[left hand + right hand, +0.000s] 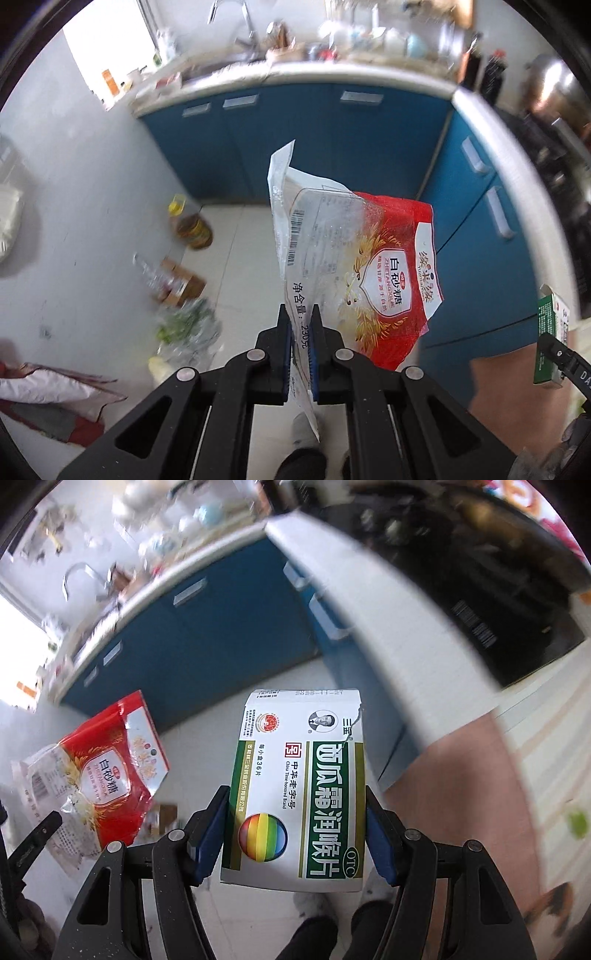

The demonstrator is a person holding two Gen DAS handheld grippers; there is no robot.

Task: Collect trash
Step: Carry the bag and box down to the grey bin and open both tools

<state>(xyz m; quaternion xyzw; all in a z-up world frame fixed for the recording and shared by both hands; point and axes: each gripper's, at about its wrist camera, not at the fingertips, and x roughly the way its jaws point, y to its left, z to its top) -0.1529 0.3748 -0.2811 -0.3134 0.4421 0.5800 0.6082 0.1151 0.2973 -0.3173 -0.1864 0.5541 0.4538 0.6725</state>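
Against the left wall, an oil bottle (192,230) stands on the tiled floor (240,266) near a blurred clear bottle (155,275) and some crumpled plastic (188,328). The left gripper (299,321) has its jaws pinching the clear edge of an empty red-and-white sugar bag (354,258), held up in the air before the blue cabinets (332,147). Further right, the right gripper (295,823) has its jaws clamped on the two sides of a green-and-white lozenge box (299,786), also lifted above the floor, below the counter (388,627) edge.
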